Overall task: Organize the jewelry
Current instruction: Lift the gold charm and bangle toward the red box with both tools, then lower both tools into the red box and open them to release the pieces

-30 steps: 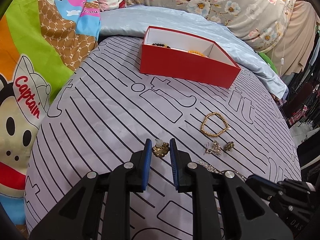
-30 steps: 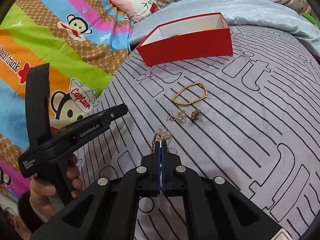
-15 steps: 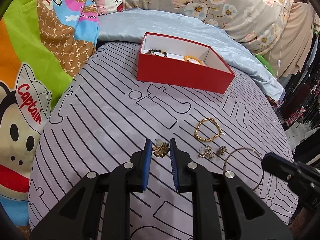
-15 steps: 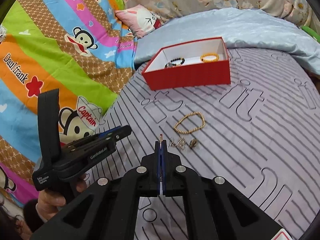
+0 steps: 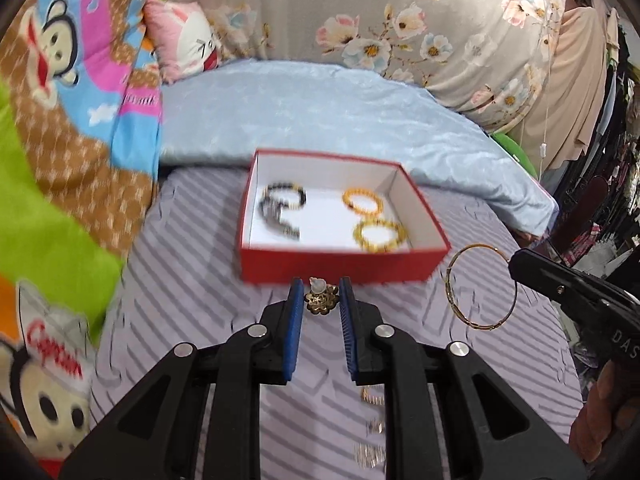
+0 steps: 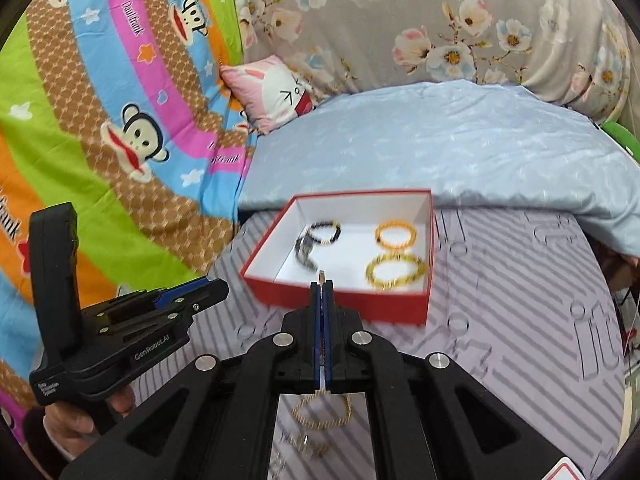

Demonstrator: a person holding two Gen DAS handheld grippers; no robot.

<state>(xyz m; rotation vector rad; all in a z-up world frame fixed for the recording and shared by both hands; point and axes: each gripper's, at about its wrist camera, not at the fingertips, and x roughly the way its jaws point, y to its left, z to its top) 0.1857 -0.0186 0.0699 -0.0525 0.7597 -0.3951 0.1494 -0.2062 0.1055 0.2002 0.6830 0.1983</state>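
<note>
earring (image 5: 321, 299) sits clamped between left hand-held gripper (image 5: 319, 300) pads, before red box (image 5: 340, 268).

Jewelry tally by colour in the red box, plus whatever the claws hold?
Dark bracelets: 2
Orange bracelet: 1
Yellow bracelet: 1
Gold pieces held: 2, a flower earring in the left claw and a gold hoop in the right claw
Total: 6, with 4 in the red box
</note>
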